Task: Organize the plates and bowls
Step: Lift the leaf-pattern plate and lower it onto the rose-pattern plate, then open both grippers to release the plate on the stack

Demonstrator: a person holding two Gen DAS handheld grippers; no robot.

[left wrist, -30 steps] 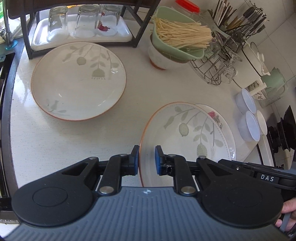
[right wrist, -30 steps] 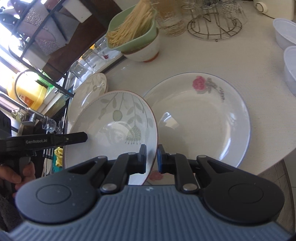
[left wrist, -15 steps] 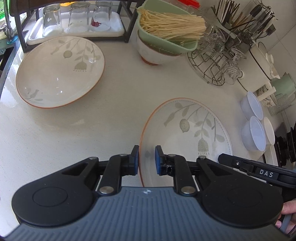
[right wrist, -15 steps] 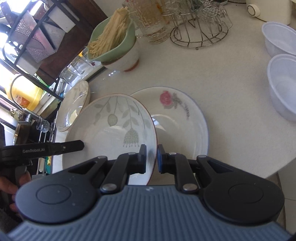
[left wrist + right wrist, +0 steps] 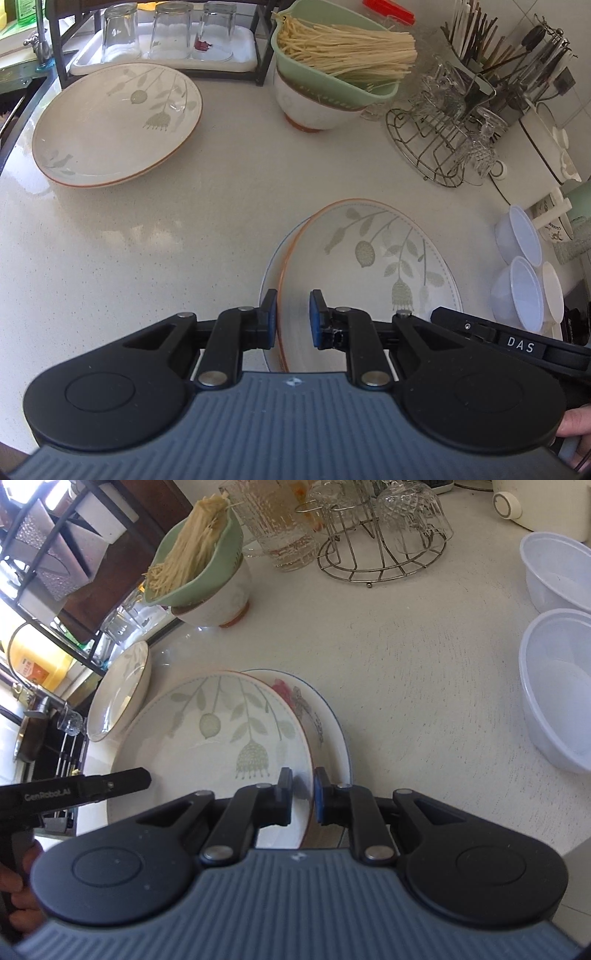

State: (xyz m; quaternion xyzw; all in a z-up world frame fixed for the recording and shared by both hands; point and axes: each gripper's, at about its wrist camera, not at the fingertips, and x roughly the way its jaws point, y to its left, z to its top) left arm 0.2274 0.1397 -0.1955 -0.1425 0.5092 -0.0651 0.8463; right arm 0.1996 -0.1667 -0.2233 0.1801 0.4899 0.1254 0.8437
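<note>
Both grippers hold one leaf-patterned plate with an orange rim point(image 5: 369, 273), also seen in the right wrist view point(image 5: 221, 746). My left gripper point(image 5: 292, 319) is shut on its left rim. My right gripper point(image 5: 302, 796) is shut on its right rim. The held plate hangs low over a white rose-patterned plate with a blue rim point(image 5: 314, 716), whose edge peeks out in the left wrist view point(image 5: 266, 273). I cannot tell if they touch. A second leaf-patterned plate point(image 5: 118, 123) lies at the far left of the counter.
A white bowl point(image 5: 314, 107) carries a green colander of dry noodles point(image 5: 340, 55) at the back. A wire rack with glasses point(image 5: 443, 133) stands right of it. Clear plastic bowls point(image 5: 557, 686) sit at the right. A tray with upturned glasses point(image 5: 166, 40) is behind the far plate.
Both grippers carried the leaf-patterned plate to the right and lowered it over the rose plate, which is now nearly covered.
</note>
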